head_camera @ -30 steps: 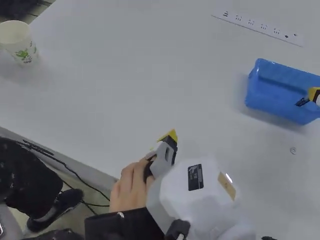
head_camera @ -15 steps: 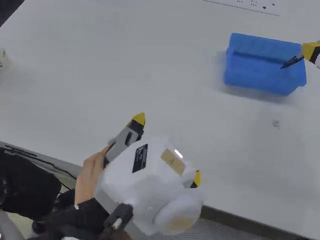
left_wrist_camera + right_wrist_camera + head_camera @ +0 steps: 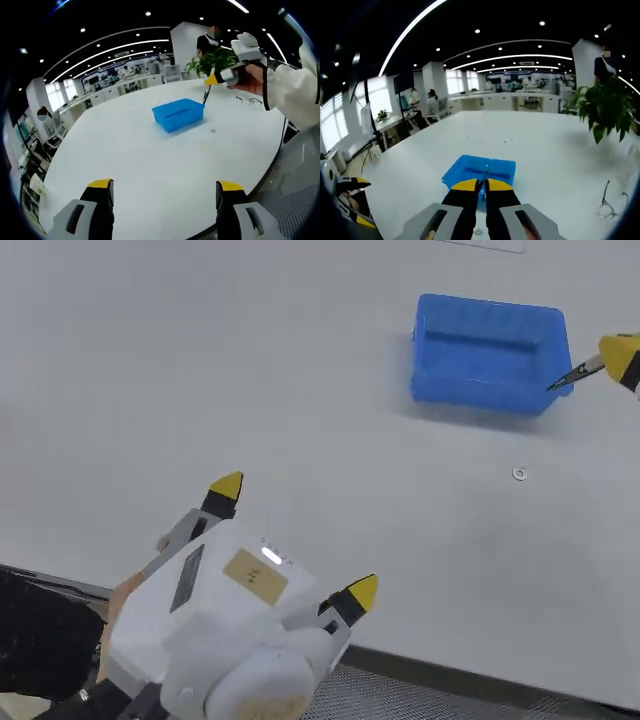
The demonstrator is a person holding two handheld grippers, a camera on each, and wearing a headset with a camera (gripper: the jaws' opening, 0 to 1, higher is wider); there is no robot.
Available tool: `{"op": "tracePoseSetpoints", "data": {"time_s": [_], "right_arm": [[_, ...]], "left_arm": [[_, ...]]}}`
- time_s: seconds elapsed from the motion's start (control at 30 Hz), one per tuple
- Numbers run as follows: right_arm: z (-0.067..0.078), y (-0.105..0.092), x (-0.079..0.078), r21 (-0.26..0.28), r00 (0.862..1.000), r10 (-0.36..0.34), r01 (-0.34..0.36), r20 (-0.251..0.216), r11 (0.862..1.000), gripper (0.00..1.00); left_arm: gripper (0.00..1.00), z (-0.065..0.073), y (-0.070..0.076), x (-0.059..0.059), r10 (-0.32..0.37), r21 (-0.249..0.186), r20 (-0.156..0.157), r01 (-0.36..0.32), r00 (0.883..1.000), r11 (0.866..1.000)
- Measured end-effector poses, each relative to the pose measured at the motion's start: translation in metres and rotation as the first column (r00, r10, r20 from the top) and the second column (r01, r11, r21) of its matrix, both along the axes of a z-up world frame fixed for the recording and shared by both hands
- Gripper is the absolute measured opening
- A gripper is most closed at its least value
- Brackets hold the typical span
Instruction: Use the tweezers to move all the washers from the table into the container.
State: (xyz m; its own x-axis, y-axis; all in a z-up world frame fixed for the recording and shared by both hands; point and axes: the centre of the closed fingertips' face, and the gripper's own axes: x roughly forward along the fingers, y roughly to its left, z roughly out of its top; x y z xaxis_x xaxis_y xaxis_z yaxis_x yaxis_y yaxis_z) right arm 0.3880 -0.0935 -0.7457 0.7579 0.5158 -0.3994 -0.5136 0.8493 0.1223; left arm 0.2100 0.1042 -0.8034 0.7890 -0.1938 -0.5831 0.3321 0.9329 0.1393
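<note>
Change: the tweezers (image 3: 568, 376) have brought their tip from over the right end of the container (image 3: 480, 390) to its near right corner; the rest of the shift is the headset's.
Table (image 3: 200, 360): white, with the work on its far right part.
Container: blue and open-topped, standing beyond the washer from the person's side.
Left gripper (image 3: 295, 538): jaws spread wide with nothing between them, low at the near edge, well apart from the washer.
Right gripper (image 3: 481, 186): jaws pinched on the tweezers, whose long axis runs down and to the left.
Washer (image 3: 519, 474): flat on the table, near the container's front wall but not touching it, toward the person and slightly left of the tweezer tip.
Judgement: the right gripper is far nearer, so the coming move is likely a drop of the tip toward the person.
</note>
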Motion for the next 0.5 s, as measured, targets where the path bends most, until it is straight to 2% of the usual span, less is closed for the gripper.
{"op": "tracePoseSetpoints", "data": {"time_s": [0.03, 0.1, 0.23, 0.3, 0.4, 0.5], "right_arm": [[-0.009, -0.001, -0.005, -0.002, 1.0, -0.01, 0.01, -0.03, 1.0, 0.01], [-0.018, -0.001, -0.012, -0.004, 0.998, -0.016, 0.015, -0.054, 1.0, 0.01], [-0.035, -0.001, -0.019, -0.047, 0.997, -0.022, 0.018, -0.079, 0.999, 0.01], [-0.039, -0.001, -0.02, -0.069, 0.997, -0.021, 0.015, -0.078, 0.998, 0.02], [-0.043, 0.0, -0.019, -0.066, 0.996, -0.025, 0.02, -0.081, 0.998, 0.02], [-0.05, 0.002, -0.021, -0.079, 0.995, -0.024, 0.017, -0.095, 0.997, 0.02]], "left_arm": [[0.85, 0.0, 0.0, -0.001, 0.002, -0.005, -0.003, -0.002, 1.0, 1.0], [0.85, 0.002, -0.001, 0.0, 0.001, -0.009, 0.007, 0.0, 1.0, 1.0], [0.84, 0.0, 0.0, -0.001, 0.002, 0.001, 0.0, -0.002, 1.0, 1.0], [0.84, 0.0, 0.002, 0.0, 0.009, 0.004, 0.004, -0.009, 1.0, 1.0], [0.84, 0.001, 0.004, 0.0, 0.022, 0.005, 0.006, -0.022, 1.0, 1.0], [0.83, -0.001, 0.005, 0.0, 0.019, 0.015, -0.003, -0.019, 1.0, 1.0]]}}
